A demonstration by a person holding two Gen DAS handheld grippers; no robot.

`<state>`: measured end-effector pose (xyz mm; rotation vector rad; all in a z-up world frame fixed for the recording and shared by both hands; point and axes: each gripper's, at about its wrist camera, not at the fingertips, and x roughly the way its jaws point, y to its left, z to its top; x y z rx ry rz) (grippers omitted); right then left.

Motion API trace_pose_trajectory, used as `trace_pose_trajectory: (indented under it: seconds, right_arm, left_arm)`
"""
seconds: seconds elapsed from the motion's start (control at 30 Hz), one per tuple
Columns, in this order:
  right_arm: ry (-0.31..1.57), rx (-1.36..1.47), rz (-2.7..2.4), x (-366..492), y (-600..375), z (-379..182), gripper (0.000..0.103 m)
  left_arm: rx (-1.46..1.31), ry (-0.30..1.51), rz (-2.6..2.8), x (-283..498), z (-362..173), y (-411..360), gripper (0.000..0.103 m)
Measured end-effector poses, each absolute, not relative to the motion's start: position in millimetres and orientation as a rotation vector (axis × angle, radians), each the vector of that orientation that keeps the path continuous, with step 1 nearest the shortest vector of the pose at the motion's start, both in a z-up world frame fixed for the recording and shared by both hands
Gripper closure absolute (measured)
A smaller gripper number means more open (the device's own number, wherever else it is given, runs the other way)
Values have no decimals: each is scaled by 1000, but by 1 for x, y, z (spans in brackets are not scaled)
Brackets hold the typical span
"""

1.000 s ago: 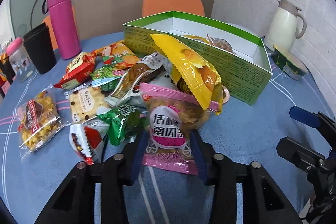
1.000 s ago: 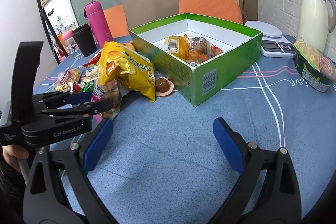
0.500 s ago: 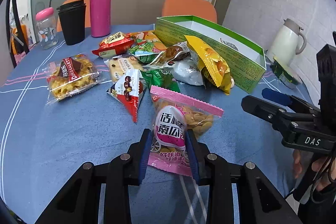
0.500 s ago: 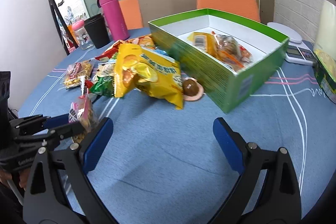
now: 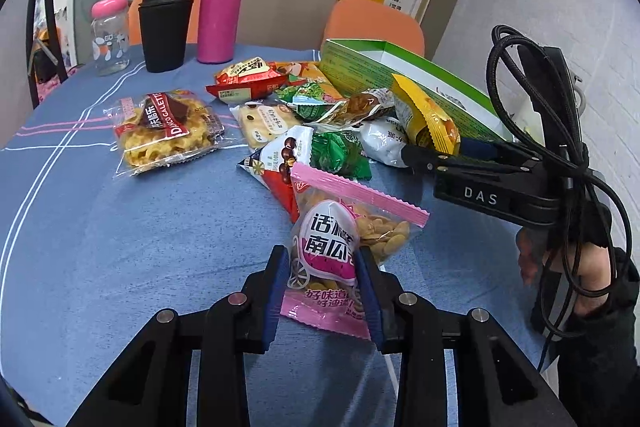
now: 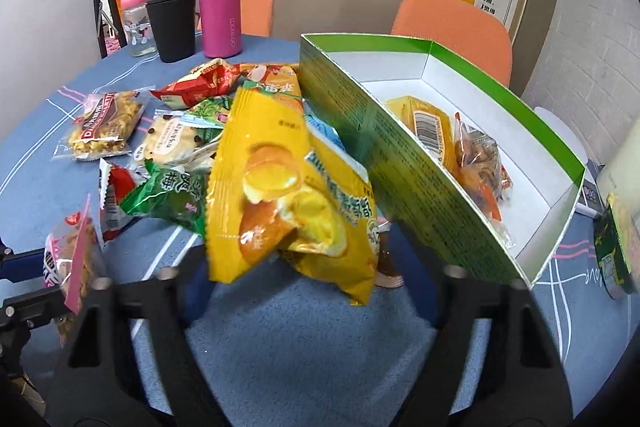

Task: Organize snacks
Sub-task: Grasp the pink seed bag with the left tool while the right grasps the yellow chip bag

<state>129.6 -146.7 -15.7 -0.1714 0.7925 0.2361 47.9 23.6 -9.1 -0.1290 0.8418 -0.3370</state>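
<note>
- Pink-topped seed packet (image 5: 338, 247) is off the heap now; half a second back my left gripper (image 5: 322, 291) had it closer to the snack pile (image 5: 320, 115), now it's pulled further back from the green box (image 6: 404, 155), hanging clamped between the pads.
- Bigger change: my right gripper (image 6: 312, 291) was wide open over bare blue tablecloth (image 5: 100, 227) a moment ago, now it's moved right up to the yellow bag (image 6: 288, 187), which leans on the box's near wall.
- Can't tell if the right one has closed yet, the bag hides the tips.
- So I reckon both are headed for the box, which already holds a few packets.
</note>
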Motion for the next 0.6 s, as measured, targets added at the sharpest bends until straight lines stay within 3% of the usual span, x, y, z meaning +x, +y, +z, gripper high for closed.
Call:
trace_pose_trajectory:
  seconds: [0.17,0.6]
  right_arm:
    - [765,-49,301,118,-164,-11,63]
    - [679,164,393,80,-206,15,66]
  left_arm:
    - [-125,840,-330,49,-11,23,66]
    - [-127,843,-342,46,2,11,76]
